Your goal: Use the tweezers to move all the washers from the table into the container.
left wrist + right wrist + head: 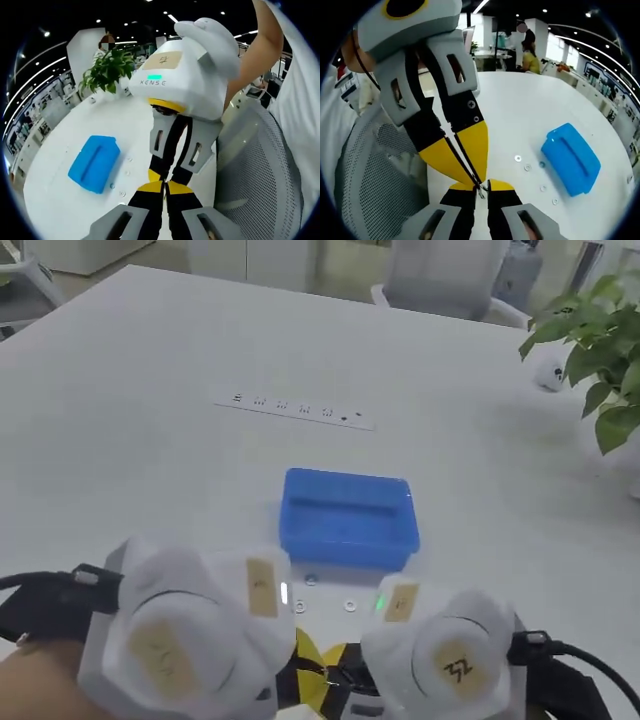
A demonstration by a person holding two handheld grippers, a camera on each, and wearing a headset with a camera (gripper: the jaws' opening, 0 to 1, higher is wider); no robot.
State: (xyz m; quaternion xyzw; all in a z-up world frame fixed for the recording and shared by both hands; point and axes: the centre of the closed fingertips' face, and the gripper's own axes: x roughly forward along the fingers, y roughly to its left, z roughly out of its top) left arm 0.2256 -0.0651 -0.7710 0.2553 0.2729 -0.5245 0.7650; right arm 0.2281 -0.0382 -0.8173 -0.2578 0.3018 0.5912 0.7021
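Washers (518, 158) beside container (570, 157); tweezers (462, 159) well apart (clamped in left gripper (479, 183)).

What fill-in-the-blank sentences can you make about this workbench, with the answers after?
1. The container on the table is ____ in colour.
2. The washers lie on the ____, beside the container.
3. A green ____ stands at the table's right edge in the head view.
4. The tweezers sit between the ____-tipped tongs of the left gripper.
Answers: blue; table; plant; yellow.
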